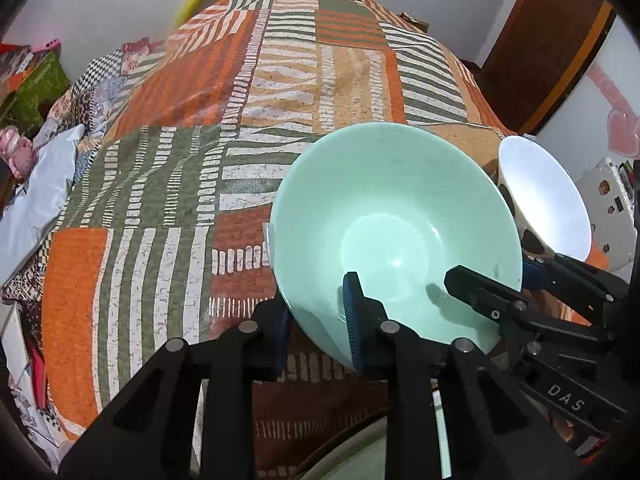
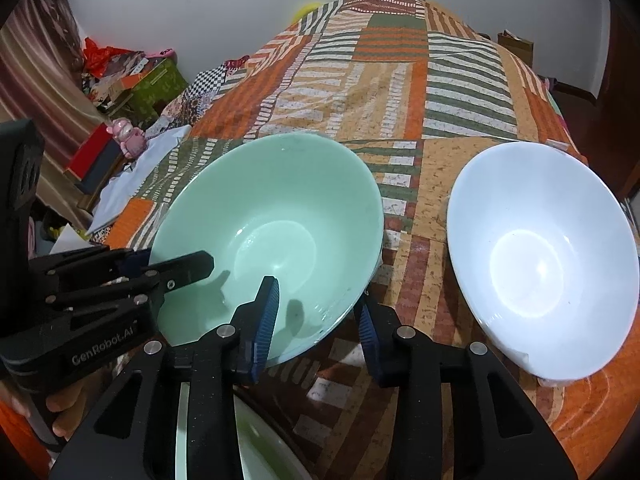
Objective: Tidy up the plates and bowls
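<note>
A mint green bowl (image 1: 396, 232) (image 2: 272, 236) is held tilted above the patterned bedspread by both grippers. My left gripper (image 1: 320, 320) is shut on its near-left rim, one finger inside and one outside; it also shows in the right wrist view (image 2: 160, 270). My right gripper (image 2: 320, 320) is shut on the bowl's near-right rim; it also shows in the left wrist view (image 1: 492, 280). A white bowl (image 2: 536, 256) (image 1: 548, 200) rests tilted on the bed to the right. A pale green plate (image 2: 256, 444) lies below, at the bottom edge.
The bedspread (image 1: 280, 100) stretches away to the wall. Boxes, cloth and a pink toy (image 2: 128, 136) crowd the bed's left side. A brown door (image 1: 540, 40) stands at the right.
</note>
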A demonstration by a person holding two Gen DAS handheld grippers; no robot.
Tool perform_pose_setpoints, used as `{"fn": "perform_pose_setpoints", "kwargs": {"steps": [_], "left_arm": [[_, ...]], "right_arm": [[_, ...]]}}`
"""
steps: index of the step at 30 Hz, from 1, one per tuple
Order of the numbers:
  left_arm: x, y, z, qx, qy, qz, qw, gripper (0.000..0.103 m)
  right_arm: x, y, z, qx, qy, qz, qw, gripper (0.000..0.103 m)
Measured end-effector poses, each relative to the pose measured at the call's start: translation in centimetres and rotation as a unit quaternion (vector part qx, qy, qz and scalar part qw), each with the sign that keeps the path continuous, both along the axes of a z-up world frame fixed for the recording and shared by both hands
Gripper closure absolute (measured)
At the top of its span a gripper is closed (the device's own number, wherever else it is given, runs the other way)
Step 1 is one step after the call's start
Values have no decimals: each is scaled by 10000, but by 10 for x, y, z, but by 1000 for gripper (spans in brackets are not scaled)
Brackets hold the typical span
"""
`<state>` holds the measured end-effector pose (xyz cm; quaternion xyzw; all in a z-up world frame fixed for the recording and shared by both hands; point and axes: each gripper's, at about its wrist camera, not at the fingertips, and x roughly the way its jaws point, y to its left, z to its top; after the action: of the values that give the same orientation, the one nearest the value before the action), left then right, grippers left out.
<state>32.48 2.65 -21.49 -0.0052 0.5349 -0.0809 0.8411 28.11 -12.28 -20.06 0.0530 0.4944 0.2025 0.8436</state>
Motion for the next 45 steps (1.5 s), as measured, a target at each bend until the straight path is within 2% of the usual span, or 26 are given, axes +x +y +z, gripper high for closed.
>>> {"fn": "perform_pose_setpoints", "kwargs": {"steps": [12,27,36,45], "left_arm": [[-32,2,40,-94,-394,25,9992,79],[-103,25,103,-208,-1017,273,9942,79],[-147,49,122,-261,-1249,489,9906,79],[-186,79,128,-304,-1357,753,9874,79]], "right_arm": [[-24,3,40,-13,-491,23,9988,68],[-73,24,85,61,-1052,270,9941,68],[-99,48,97,93,-1226,511,9911,68],[-124,77,100,84,-1307,803,9881,68]]}}
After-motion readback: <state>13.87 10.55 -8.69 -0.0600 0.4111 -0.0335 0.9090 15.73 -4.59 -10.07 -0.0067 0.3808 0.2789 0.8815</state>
